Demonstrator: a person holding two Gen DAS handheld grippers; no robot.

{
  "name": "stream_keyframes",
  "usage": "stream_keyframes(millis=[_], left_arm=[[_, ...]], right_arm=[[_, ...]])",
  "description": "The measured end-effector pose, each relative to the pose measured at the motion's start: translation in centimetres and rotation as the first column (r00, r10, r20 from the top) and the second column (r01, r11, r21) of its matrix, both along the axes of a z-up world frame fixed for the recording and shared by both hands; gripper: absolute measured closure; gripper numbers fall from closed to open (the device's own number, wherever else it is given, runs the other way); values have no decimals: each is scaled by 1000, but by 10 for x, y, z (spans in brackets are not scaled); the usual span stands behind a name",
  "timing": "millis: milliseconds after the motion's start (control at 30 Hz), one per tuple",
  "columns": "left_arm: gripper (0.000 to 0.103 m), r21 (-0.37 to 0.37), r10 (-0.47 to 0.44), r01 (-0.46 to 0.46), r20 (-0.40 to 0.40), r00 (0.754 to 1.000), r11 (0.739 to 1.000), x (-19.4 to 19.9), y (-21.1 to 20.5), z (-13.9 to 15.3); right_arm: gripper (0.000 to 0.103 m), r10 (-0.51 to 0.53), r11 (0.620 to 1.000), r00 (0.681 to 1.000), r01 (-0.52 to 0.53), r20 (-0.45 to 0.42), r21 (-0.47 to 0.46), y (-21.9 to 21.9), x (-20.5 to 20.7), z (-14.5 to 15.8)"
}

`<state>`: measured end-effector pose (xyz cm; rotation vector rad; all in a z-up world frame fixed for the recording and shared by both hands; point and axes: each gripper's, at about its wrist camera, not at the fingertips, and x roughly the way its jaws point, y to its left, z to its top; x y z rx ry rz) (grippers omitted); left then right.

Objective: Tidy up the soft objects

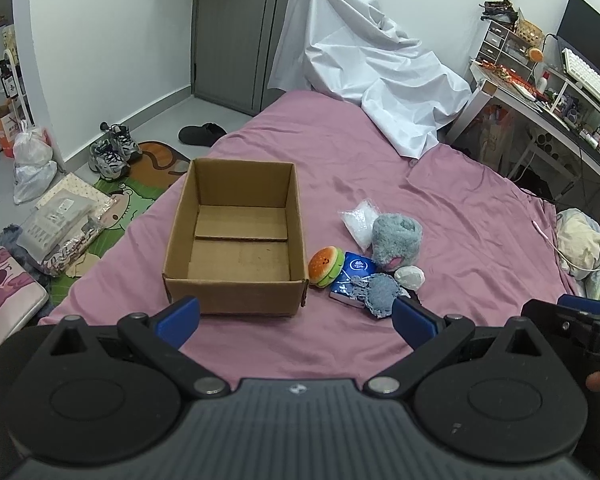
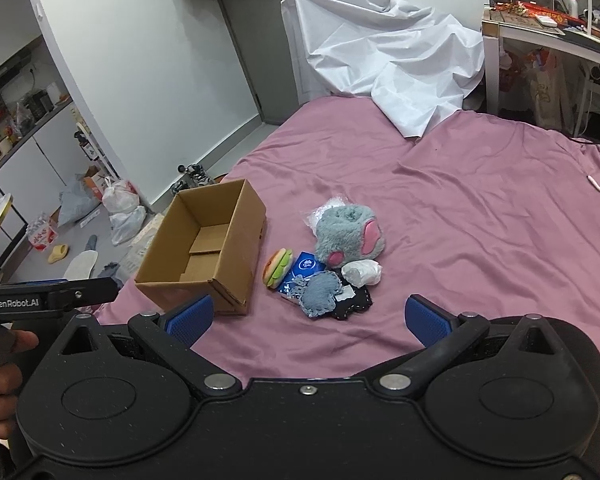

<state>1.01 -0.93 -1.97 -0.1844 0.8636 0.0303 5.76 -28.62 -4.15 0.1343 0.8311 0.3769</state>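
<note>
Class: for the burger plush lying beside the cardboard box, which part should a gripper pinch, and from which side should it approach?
Pinch the burger plush across its two bun faces, coming from above. It lies tipped on edge, its layers facing up, with the cardboard box close on one side and the blue packet on the other, so only the top looks free. The right gripper is open.

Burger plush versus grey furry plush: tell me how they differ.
The burger plush is small, orange, tan and green; the grey furry plush is much bigger, blue-grey with pink patches. The burger plush lies nearest the cardboard box; the grey furry plush lies farther from it, beyond the blue packet. Both rest loose on the pink bedsheet, outside the box.
</note>
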Motion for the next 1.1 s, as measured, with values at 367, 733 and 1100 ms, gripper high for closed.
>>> stream_keyframes(millis=[367,733,1100], left_arm=[[3,-20,-12,12,-18,1000,1000,24,-17,-15],[4,-44,-23,20,-70,997,999,51,-31,-37],[4,-30,-9,6,-106,994,1000,78,-49,-56]], right_arm=[[0,-20,997,999,23,-36,78,-21,23,-17],[2,-20,993,994,32,-111,110,-35,57,-36],[1,-36,995,987,50,-154,88,-39,88,-58]])
